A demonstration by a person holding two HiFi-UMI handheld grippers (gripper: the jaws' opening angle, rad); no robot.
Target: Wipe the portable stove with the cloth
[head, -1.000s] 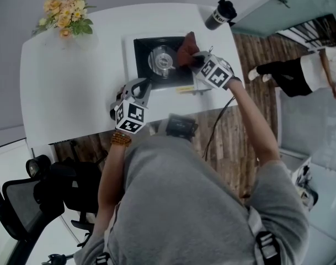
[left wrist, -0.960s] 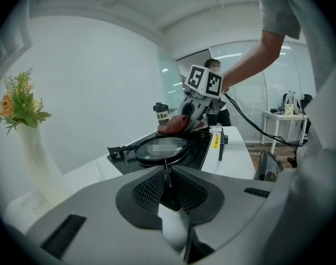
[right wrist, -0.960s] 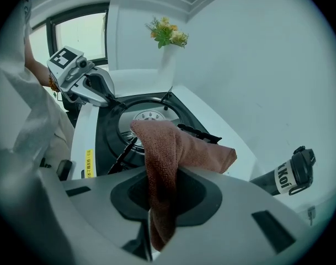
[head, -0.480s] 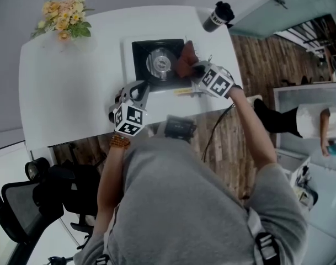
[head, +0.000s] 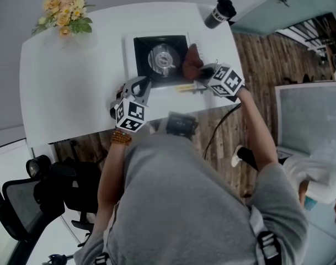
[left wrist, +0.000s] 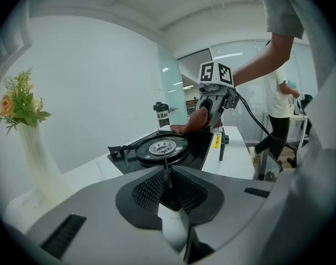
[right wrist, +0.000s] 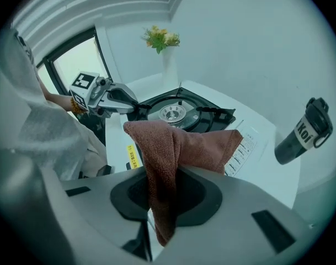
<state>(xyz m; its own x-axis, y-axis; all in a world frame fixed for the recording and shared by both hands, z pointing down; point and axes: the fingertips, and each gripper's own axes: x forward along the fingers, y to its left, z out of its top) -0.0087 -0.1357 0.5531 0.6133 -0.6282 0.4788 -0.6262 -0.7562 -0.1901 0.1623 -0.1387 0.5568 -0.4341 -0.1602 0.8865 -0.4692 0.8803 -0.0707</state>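
The portable stove (head: 156,59), black-topped with a silver round burner, sits on the white table (head: 74,87). My right gripper (head: 201,70) is shut on a brown cloth (head: 191,58) at the stove's right edge. In the right gripper view the cloth (right wrist: 176,148) drapes over the right gripper (right wrist: 168,189), with the stove (right wrist: 181,114) beyond. My left gripper (head: 141,84) hovers at the stove's near left corner, shut with nothing in it. The left gripper view has the left gripper (left wrist: 166,173) facing the stove (left wrist: 165,148) and the cloth (left wrist: 194,120).
A vase of flowers (head: 65,18) stands at the table's far left. A dark tumbler (head: 218,14) is at the far right corner. A yellow label (head: 184,88) marks the stove's front. A black chair (head: 30,197) stands near left. A cable (head: 223,115) trails from the right gripper.
My right gripper has drawn the cloth rightward and slightly nearer, off the burner area to the stove's right edge. The left gripper has barely moved. A person in the background walked away.
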